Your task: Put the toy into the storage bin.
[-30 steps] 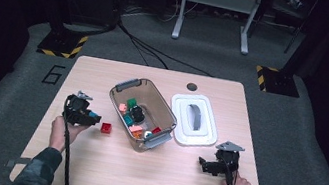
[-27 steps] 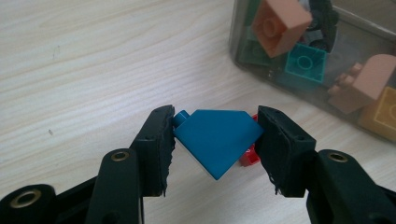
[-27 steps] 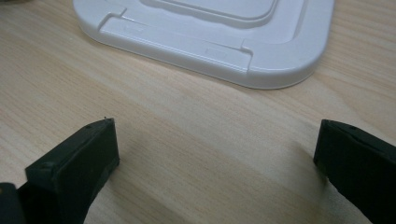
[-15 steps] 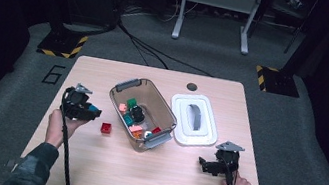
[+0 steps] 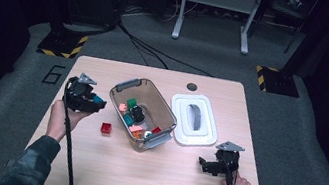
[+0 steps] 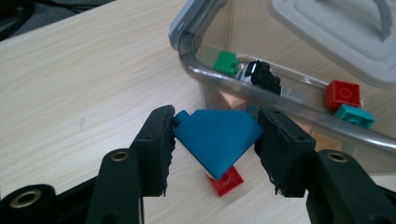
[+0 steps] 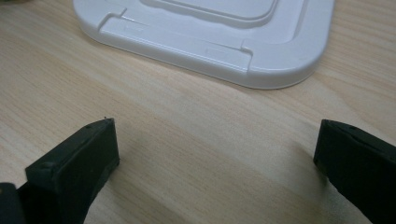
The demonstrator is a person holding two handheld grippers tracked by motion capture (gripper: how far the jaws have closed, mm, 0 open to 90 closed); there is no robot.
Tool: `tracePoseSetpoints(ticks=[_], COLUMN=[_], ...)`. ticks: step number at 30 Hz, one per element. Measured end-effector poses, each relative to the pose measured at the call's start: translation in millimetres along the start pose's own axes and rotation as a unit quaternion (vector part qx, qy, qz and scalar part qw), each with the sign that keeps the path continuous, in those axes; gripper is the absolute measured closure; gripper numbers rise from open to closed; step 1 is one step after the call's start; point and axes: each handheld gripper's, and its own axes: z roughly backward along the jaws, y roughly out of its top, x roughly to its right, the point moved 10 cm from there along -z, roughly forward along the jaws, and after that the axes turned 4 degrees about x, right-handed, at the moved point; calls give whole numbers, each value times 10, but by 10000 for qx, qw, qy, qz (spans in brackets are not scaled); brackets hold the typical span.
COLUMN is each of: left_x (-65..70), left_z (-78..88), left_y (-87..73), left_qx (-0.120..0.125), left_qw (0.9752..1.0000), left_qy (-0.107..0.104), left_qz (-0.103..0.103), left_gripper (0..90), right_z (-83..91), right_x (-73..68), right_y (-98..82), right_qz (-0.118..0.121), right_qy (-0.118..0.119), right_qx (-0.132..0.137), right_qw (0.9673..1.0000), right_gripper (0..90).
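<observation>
Blue plastic, a sloped toy brick (image 6: pixel 218 140), was pinched between the pads of the left tool (image 5: pixel 91 102), held off the table (image 5: pixel 90 161) just left of the clear bin (image 5: pixel 167 123). In the left gripper view the brick was seen gripped from both sides, above a red brick (image 5: pixel 106 128) lying flat on the wood near the bin's wall. The step in hand was judged to be the carrying of the blue brick to the bin, where other bricks already lay. The next move would call for the brick to be brought over the near rim and let go inside. The right tool (image 5: pixel 206 164) was rested low near the white lid (image 5: pixel 193 120), its jaws spread wide with nothing between them. Compared with the earlier high view, the left tool had been raised and drawn away from the red brick, while the right tool had been kept in place.
</observation>
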Motion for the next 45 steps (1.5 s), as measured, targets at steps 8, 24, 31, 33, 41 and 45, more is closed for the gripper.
tracePoseSetpoints(ticks=[8,24,31,33,41,45], left_x=[151,629,863,918,1118,1187], left_z=[93,79,0,-23,-116,-153], left_y=[199,411,398,381,305,233], left_qx=[134,185,126,80,-3,-98], left_qw=[9997,9967,9946,9938,9911,9892], left_qy=[-127,-523,-779,-851,-1108,-1230], left_qz=[-165,-595,-672,-708,-740,-790], left_gripper=[476,476,476,476,476,476], right_z=[0,1,0,0,0,0], right_x=[0,-4,-1,0,0,0], right_y=[0,0,0,0,0,0], right_qz=[0,-7,-2,0,0,-1], right_qy=[0,14,2,-1,0,1], right_qx=[-1,-2,-2,0,-2,-1], right_qw=[10000,10000,10000,10000,10000,10000], right_gripper=[0,0,0,0,0,0])
